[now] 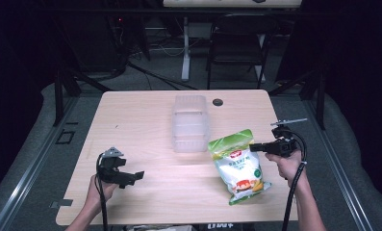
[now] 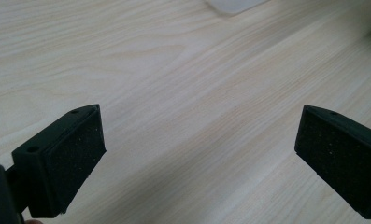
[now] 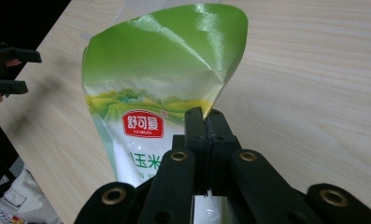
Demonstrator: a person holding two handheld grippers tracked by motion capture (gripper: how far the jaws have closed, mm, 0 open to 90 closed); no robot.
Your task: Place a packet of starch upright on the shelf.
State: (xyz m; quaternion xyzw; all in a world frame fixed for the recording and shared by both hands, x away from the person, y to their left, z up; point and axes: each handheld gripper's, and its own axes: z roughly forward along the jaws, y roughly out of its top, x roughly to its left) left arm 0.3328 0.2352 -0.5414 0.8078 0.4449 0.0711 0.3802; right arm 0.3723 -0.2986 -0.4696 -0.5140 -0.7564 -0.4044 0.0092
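High view: my right gripper (image 1: 254, 147) sits at centre right of the frame, its jaws pinched tight on the right edge of the green-and-white bag (image 1: 236, 166), close to the bag's top corner. The bag lies lower right of centre on the table (image 1: 145, 120), its green top end toward the upper part of the frame and lifted where I hold it.

Right gripper view: right gripper (image 3: 205, 116) at lower centre, jaws pressed together with the bag's (image 3: 150, 93) edge caught between them. The green top panel bends up and over above the jaws; a red label shows on the bag's face. The left gripper (image 3: 26, 70) is far off at the left edge.

Left gripper (image 1: 139, 175) at lower left of the high view, low over bare wood, well apart from the bag. Left gripper view: jaws stand wide, nothing between them but table (image 2: 183, 93).

Clear plastic container (image 1: 190, 122) at upper centre, just beside the bag's top end.
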